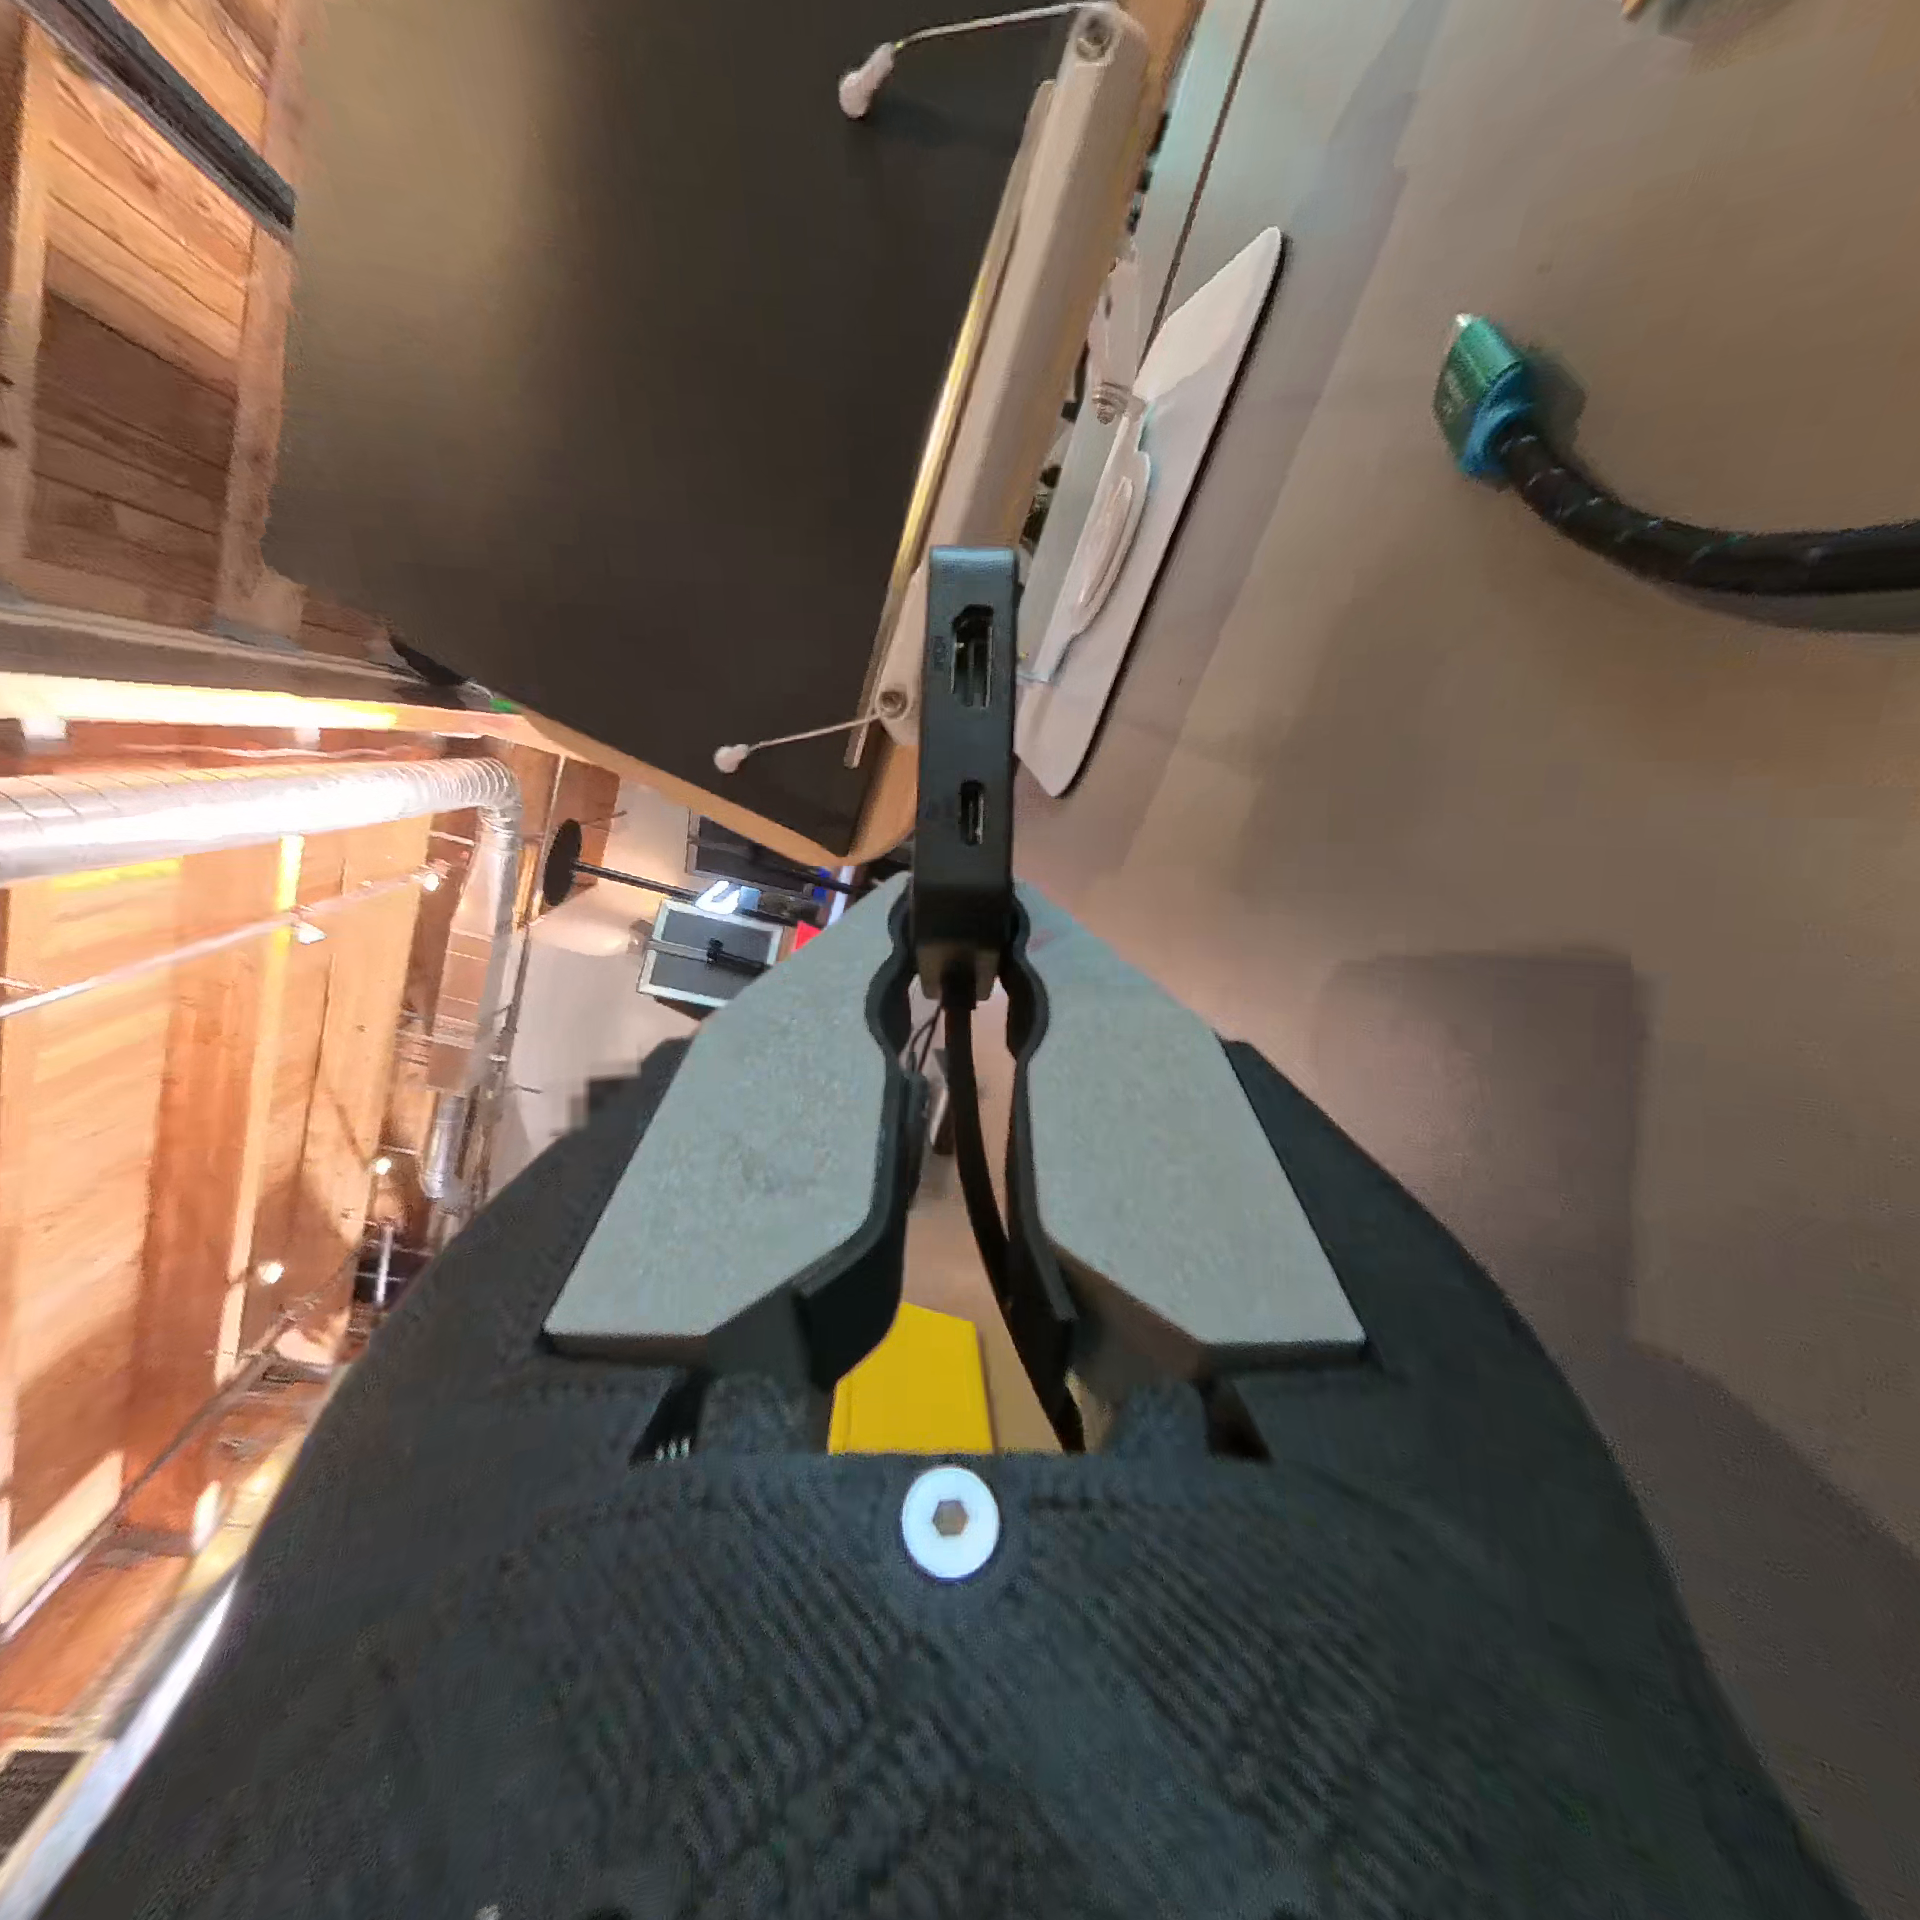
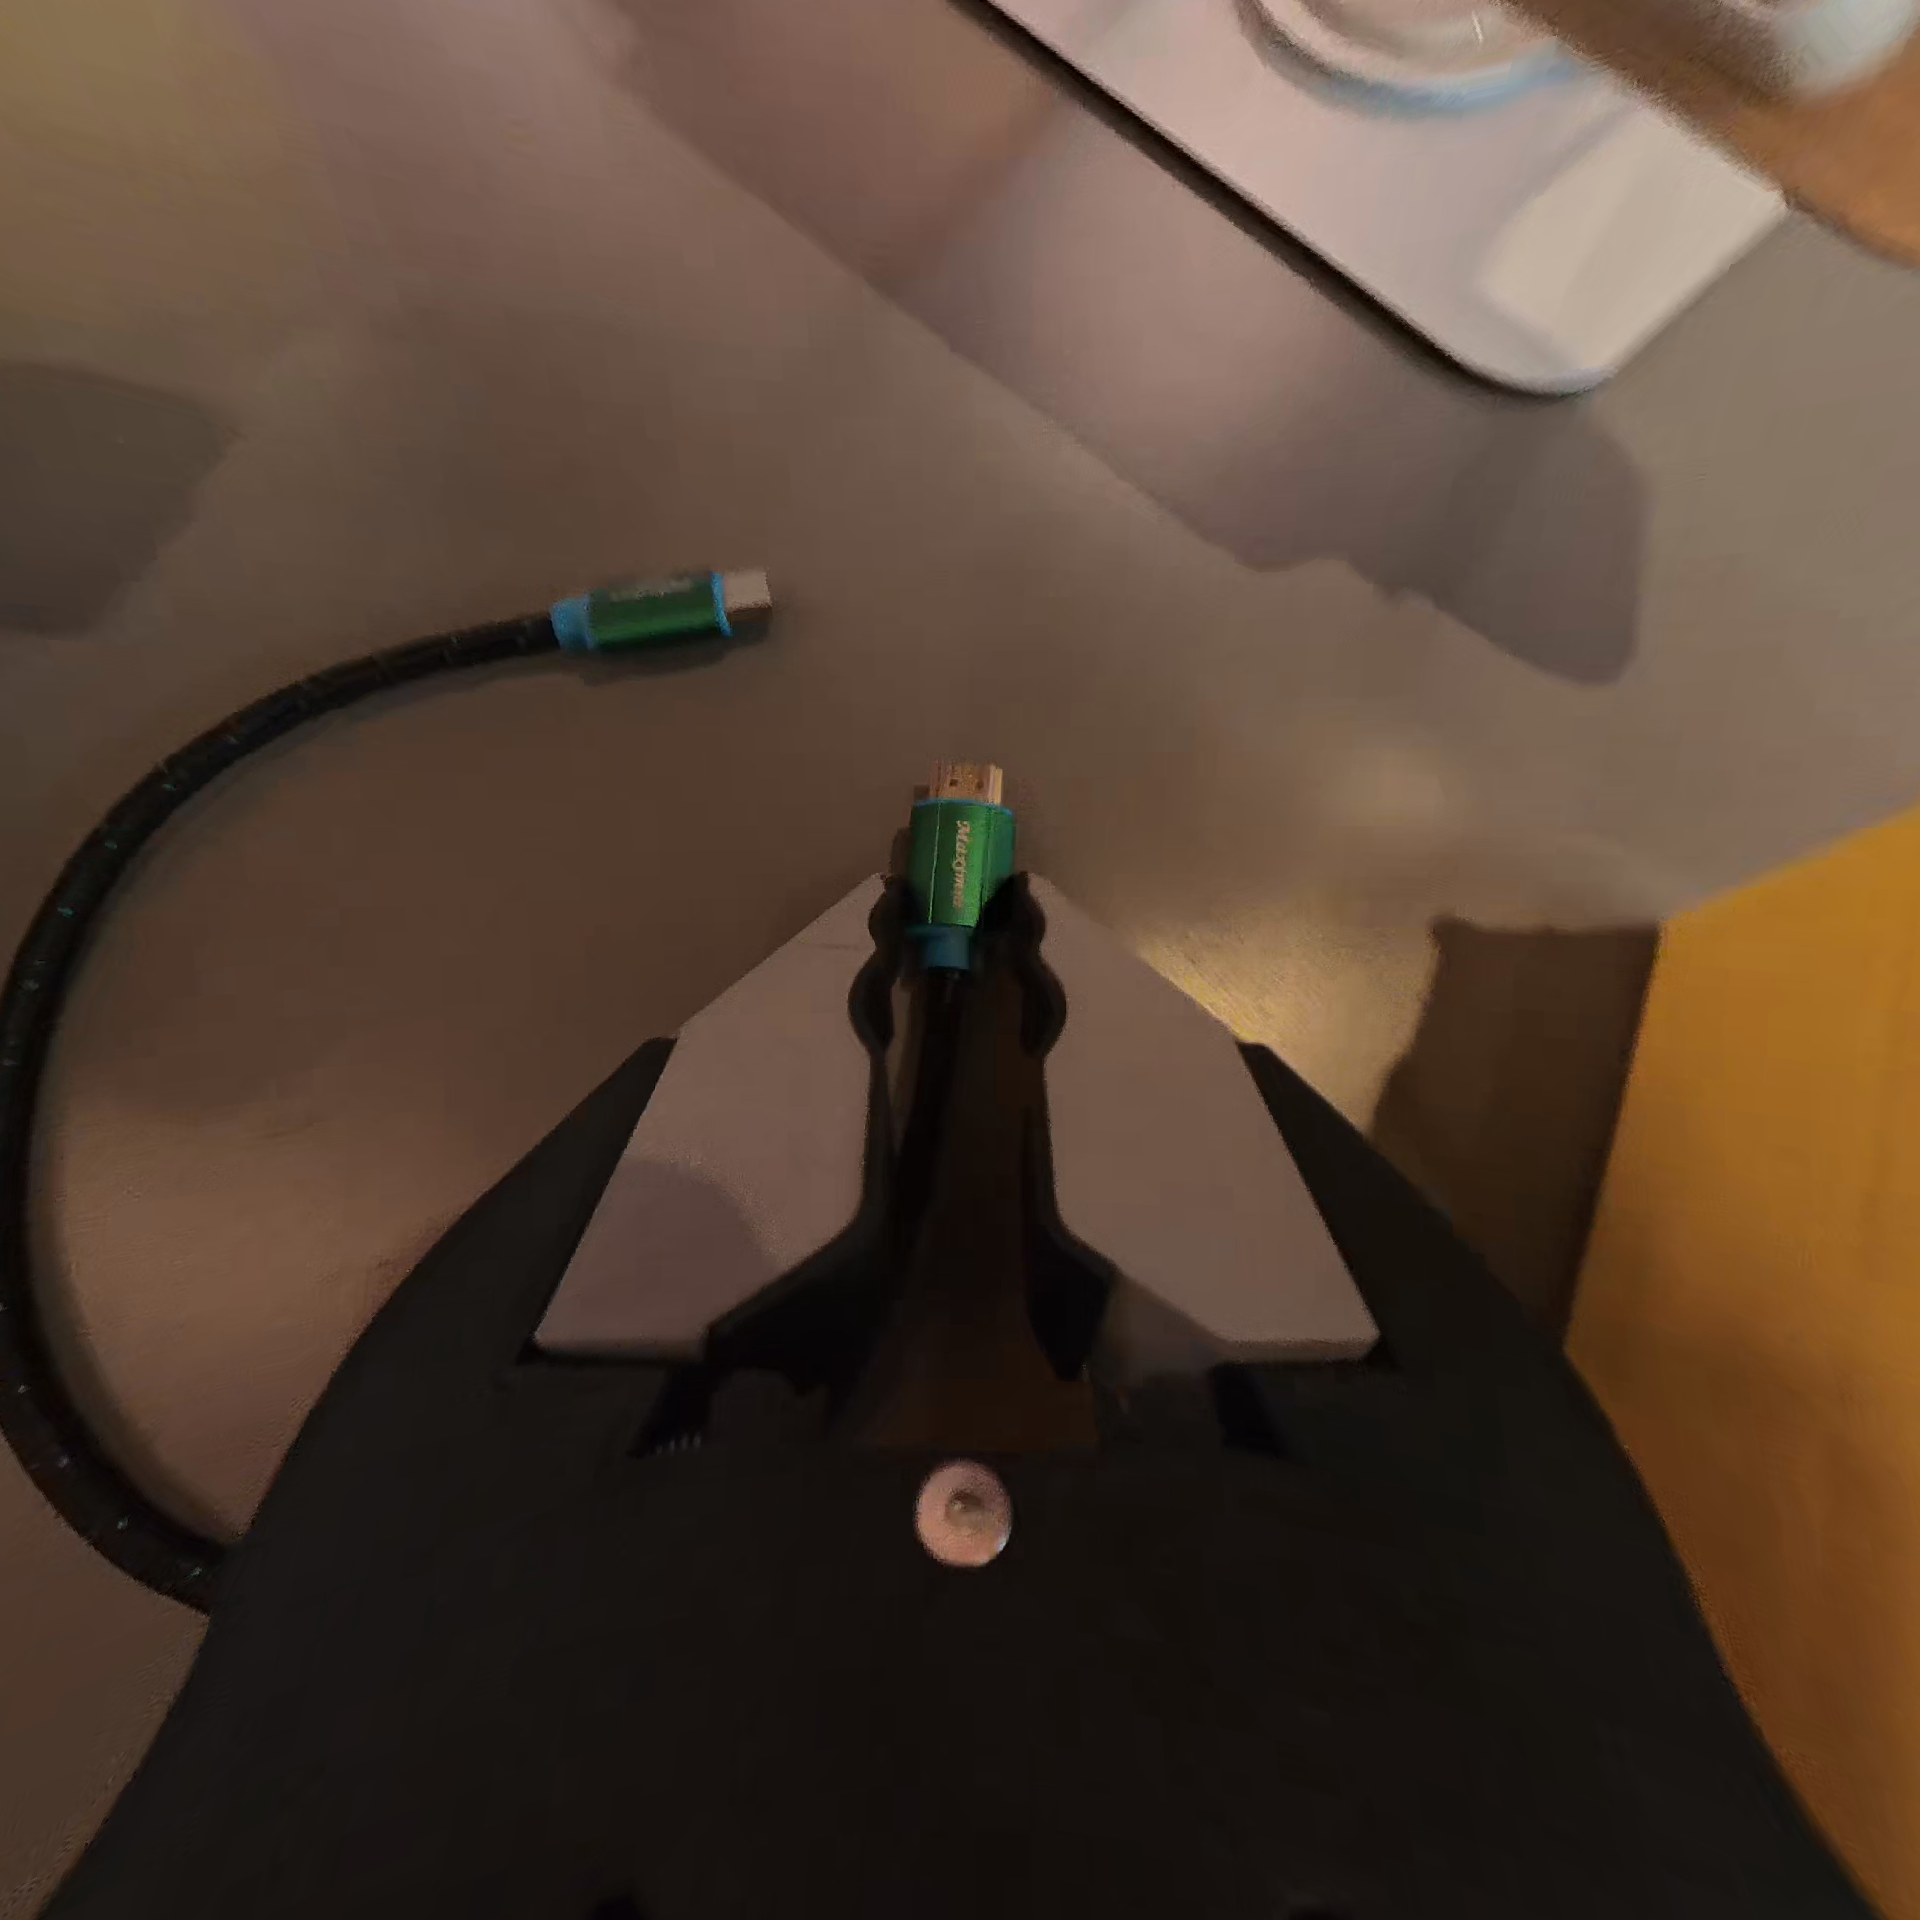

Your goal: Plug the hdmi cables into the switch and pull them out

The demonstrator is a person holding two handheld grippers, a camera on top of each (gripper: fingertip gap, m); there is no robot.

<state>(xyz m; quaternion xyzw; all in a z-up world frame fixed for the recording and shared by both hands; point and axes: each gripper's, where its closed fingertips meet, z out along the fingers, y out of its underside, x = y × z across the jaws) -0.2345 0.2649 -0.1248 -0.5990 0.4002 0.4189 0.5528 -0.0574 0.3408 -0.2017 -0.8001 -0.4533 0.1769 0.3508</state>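
My left gripper [image 1: 961,935] is shut on a small black switch [image 1: 966,727] and holds it up off the grey table, with two empty ports facing the camera and a thin black lead running back between the fingers. My right gripper [image 2: 954,914] is shut on a green HDMI plug [image 2: 958,852] with a gold tip pointing forward above the table. A second green HDMI plug [image 2: 655,613] on a black braided cable [image 2: 94,935] lies loose on the table to the left. It also shows in the left wrist view [image 1: 1481,400] at upper right.
A monitor [image 1: 644,395] on a white base [image 1: 1153,499] stands behind the switch. The white base [image 2: 1455,187] is also at the top of the right wrist view, with a blurred hand [image 2: 1818,125] over it. A yellow object [image 2: 1766,1247] sits at right. The grippers' ends are close to 20 centimeters from one another.
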